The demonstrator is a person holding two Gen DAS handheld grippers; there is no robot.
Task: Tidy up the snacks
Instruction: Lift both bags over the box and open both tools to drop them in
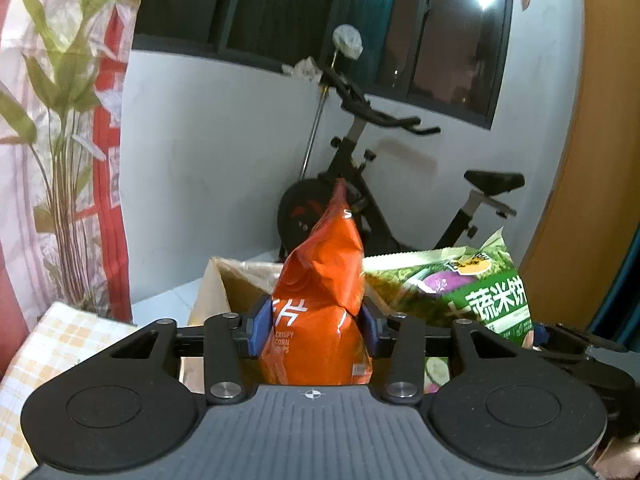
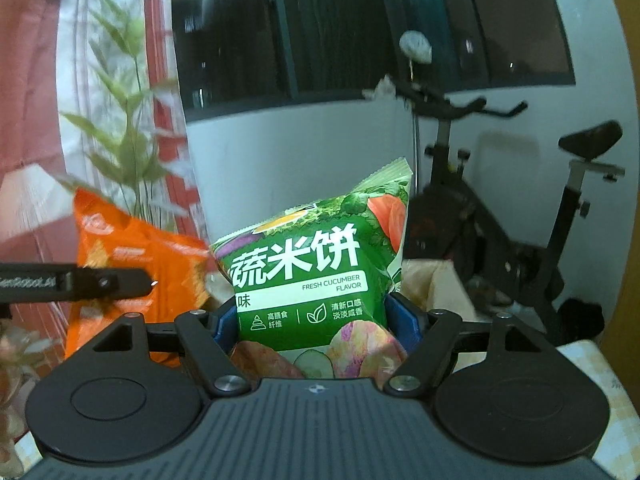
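Left wrist view: left gripper [image 1: 316, 330] clenched on orange corn chip bag [image 1: 320, 304], blue pads pressing both sides and pinching the packet into a waist, bag upright and lifted, crimped top pointing to 12 o'clock. At 3 o'clock of it, just beside, green rice cracker bag [image 1: 460, 292], with part of the right gripper [image 1: 560, 340] showing under its lower edge. Behind both, at 11 o'clock of the orange bag, open cardboard box [image 1: 218, 284], flap raised, contents not discernible. Checked yellow cloth [image 1: 60, 332] at 9 o'clock, on what looks like the table. Farther back, black exercise bike [image 1: 360, 160] against a white wall, dark window [image 1: 304, 12] at 12 o'clock, leafy plant [image 1: 60, 80] and red-and-white curtain [image 1: 108, 140] at 10 o'clock.

Right wrist view: right gripper [image 2: 316, 322] grasping green rice cracker bag [image 2: 312, 276] between blue pads, jaws standing wide around the puffed packet, label facing the camera, upper corner tilted toward 1 o'clock. Orange corn chip bag [image 2: 132, 256] at 9 o'clock, near but whether touching cannot be told, partly crossed by a black bar of the left gripper [image 2: 80, 280]. Cardboard box [image 2: 436, 280] peeking out at 3 o'clock behind the green bag. Exercise bike [image 2: 500, 220] at 2 o'clock, plant [image 2: 120, 120] at 10 o'clock, background blurred.
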